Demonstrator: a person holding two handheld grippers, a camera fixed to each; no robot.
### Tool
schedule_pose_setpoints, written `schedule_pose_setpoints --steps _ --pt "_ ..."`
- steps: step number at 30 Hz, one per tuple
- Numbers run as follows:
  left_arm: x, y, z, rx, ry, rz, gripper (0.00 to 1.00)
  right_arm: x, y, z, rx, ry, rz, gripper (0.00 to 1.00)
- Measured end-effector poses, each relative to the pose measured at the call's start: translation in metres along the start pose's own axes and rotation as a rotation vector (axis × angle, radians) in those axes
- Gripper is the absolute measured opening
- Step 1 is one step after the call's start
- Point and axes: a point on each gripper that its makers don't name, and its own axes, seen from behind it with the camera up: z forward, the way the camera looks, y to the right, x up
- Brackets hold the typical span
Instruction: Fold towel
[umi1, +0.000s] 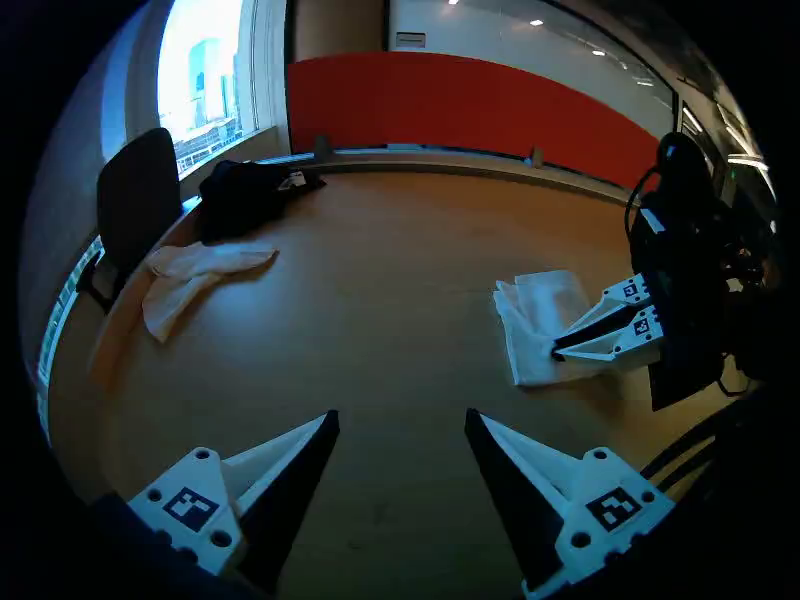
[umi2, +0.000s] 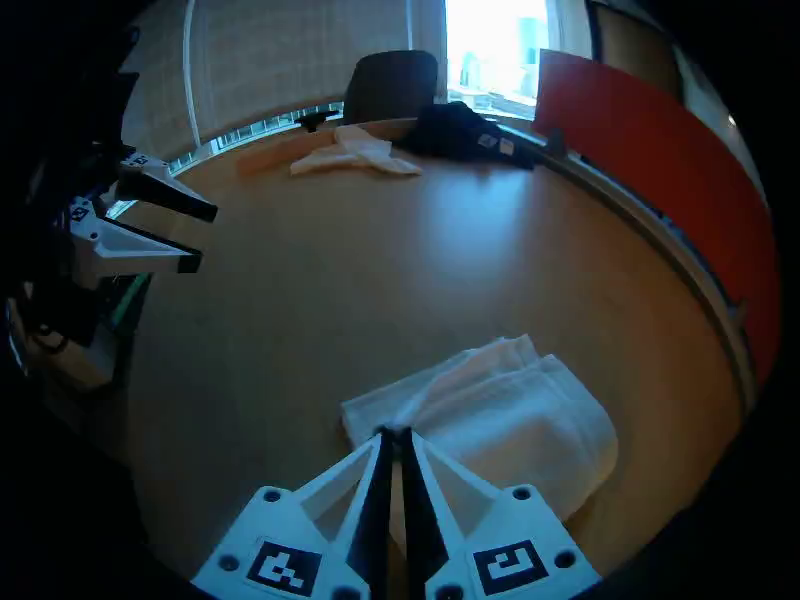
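A folded white towel (umi1: 540, 310) (umi2: 500, 420) lies flat on the round wooden table (umi1: 380, 270) (umi2: 340, 270). My right gripper (umi2: 393, 435) (umi1: 558, 350) is at the towel's near edge, its fingers pressed together on the cloth. In the left gripper view it reaches in from the right, held by a dark-sleeved hand. My left gripper (umi1: 400, 418) (umi2: 203, 238) hovers open over bare wood, well away from the towel, with nothing between its fingers.
A second, crumpled white towel (umi1: 195, 270) (umi2: 355, 152) lies near the far table edge beside a black bundle (umi1: 245, 190) (umi2: 455, 130). A dark chair (umi1: 135, 200) (umi2: 390, 85) stands behind them by the window. A red partition (umi1: 460, 100) (umi2: 650, 150) runs along the table's edge.
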Motion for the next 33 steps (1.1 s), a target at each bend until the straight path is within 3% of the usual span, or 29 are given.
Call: schedule_pose_setpoints --steps 4,8,12,13,24,33 --pt "0.000 0.000 0.001 -0.003 0.001 -0.003 0.94 0.002 0.002 -0.002 -0.006 0.006 0.005 0.19" --pt "0.000 0.000 0.001 -0.004 0.001 0.000 0.94 0.002 0.003 -0.006 -0.007 0.012 0.013 0.42" --pt "0.001 0.000 0.001 -0.004 0.003 0.003 0.94 0.002 0.002 -0.010 -0.002 0.019 0.025 0.79" --pt "0.001 0.001 0.001 -0.005 0.003 0.002 0.94 0.001 0.002 -0.011 -0.003 0.020 0.026 0.82" --pt "0.004 0.003 0.001 -0.005 0.010 0.006 0.94 -0.005 0.006 -0.022 -0.034 0.027 0.037 0.82" --pt "0.005 0.004 0.001 -0.005 0.012 0.005 0.94 -0.032 0.010 -0.039 -0.072 0.010 0.074 0.82"
